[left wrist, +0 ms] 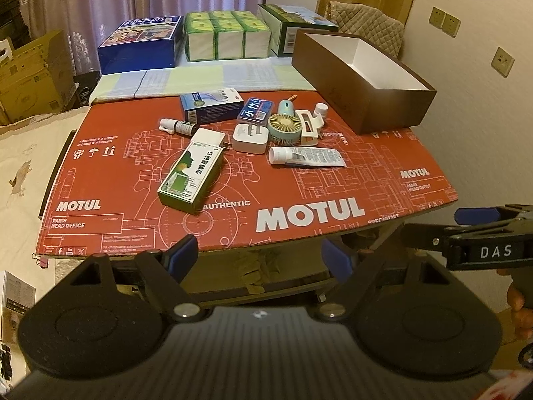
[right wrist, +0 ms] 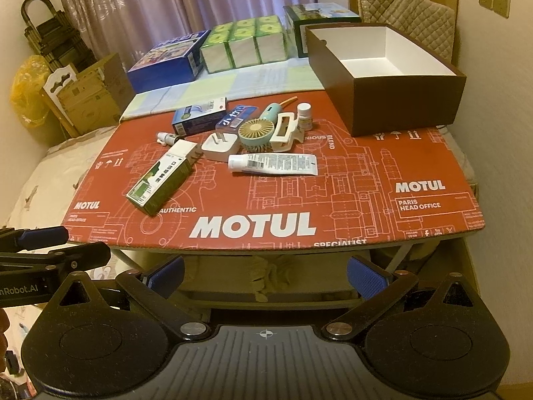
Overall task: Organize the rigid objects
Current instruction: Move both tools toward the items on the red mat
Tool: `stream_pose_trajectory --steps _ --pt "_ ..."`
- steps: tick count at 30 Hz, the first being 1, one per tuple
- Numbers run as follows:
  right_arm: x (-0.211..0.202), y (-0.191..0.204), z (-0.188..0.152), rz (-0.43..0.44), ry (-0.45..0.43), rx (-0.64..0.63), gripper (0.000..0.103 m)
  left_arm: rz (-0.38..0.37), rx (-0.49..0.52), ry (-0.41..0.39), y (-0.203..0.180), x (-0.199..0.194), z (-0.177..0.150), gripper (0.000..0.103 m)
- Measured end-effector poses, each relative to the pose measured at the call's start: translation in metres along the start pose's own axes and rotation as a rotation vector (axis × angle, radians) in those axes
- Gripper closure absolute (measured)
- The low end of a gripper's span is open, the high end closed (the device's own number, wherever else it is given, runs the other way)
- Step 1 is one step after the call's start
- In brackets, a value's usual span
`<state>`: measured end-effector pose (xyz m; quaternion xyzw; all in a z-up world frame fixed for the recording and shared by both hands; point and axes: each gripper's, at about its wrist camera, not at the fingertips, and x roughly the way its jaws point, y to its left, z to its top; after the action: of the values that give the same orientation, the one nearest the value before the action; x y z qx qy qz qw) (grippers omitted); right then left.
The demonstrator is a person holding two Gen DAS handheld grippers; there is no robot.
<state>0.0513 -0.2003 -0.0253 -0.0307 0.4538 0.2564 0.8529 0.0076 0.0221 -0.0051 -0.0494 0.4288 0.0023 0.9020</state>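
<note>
Both jaws gape empty, well short of the clutter beside the brown box.

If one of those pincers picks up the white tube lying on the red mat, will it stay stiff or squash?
The white tube looks like soft plastic with a flat crimped end, so it would probably dent under a squeeze. Lying flat, it seems unlikely to roll far. It is probably light.

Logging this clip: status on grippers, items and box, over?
Left gripper and right gripper open, short of the table. Small items clustered on red cardboard mat. Brown open box empty. Path unobstructed.
</note>
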Motion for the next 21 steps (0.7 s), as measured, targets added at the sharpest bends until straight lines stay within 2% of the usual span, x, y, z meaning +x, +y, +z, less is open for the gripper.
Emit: stream_pose_trajectory --steps 12,21 --pt "0.012 -0.011 0.015 0.053 -0.036 -0.030 0.002 0.025 -0.023 0.013 0.014 0.013 0.009 0.024" --pt "0.041 -0.028 0.037 0.125 -0.054 -0.121 0.002 0.040 -0.069 0.009 0.023 0.033 0.018 0.024"
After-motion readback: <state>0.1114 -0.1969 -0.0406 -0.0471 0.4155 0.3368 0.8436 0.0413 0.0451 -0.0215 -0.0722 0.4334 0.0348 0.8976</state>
